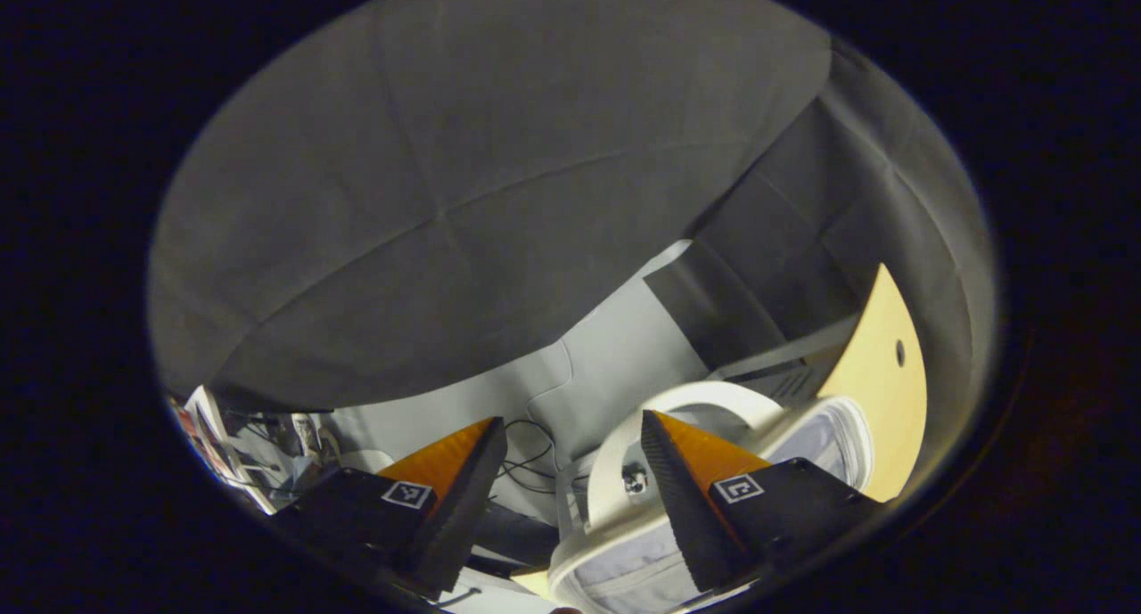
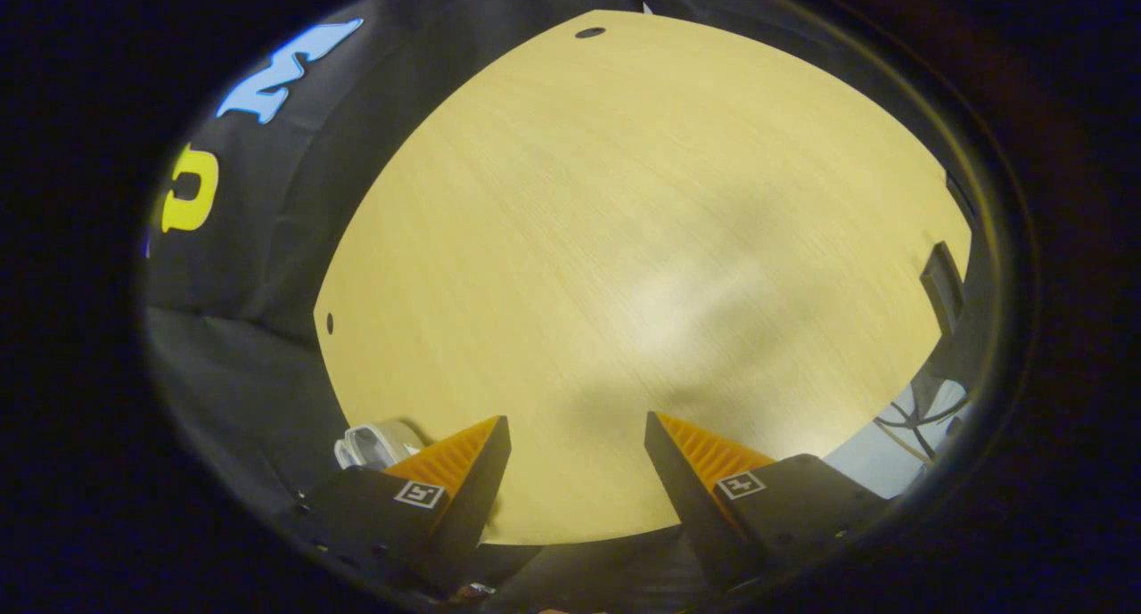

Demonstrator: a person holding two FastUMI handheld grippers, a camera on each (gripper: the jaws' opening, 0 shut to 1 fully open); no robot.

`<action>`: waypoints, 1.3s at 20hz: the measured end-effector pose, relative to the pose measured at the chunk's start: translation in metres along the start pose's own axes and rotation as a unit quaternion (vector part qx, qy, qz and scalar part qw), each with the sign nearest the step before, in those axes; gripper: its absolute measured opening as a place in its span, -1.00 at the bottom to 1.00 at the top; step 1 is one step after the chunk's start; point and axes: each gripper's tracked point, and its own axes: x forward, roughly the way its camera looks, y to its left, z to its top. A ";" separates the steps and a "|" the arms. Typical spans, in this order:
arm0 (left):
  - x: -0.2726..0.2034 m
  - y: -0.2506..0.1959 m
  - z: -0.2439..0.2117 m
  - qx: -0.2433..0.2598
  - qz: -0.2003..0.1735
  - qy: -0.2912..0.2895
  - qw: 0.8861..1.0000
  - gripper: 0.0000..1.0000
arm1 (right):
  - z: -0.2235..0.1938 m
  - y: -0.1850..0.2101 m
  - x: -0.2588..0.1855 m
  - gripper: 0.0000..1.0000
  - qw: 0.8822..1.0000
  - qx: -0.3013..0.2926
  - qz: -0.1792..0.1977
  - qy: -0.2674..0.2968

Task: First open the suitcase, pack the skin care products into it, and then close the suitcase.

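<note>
While the left tongs [image 1: 570,471] stand with their two orange-faced fingers apart and nothing pressed between them, the right-hand finger [image 1: 691,489] of the pair crosses in front of a white strap handle [image 1: 713,398] that arches from about 6 o'clock toward 4 o'clock in the left gripper view; that handle belongs to a pale, clear-sided suitcase [image 1: 829,440] with white piping, which lies at 5 o'clock, partly hidden behind the finger, and whether the finger touches the handle cannot be told; beyond the suitcase, at 4 o'clock, a sliver of the wooden desk [image 1: 882,391] shows, with a small round hole in it; between the fingers, farther off, black cables [image 1: 526,462] lie on a light grey floor [image 1: 615,356]; grey cloth [image 1: 463,168] fills the upper part of that view.

Where the right tongs [image 2: 578,471] appear in the right gripper view, their fingers are likewise spread, gripping nothing, above the near edge of the desk [image 2: 642,240]; just beside the left-hand finger [image 2: 459,471], at 7 o'clock, a small clear and white object [image 2: 370,443] sits at the desk's edge, too hidden to identify; at 4 o'clock, past the desk's corner, cables [image 2: 918,418] lie on the pale floor.
</note>
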 end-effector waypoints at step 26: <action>-0.133 -0.110 -0.026 -0.006 -0.239 -0.089 0.967 -0.45 | -0.025 0.019 0.018 0.88 0.998 -0.035 0.017 0.048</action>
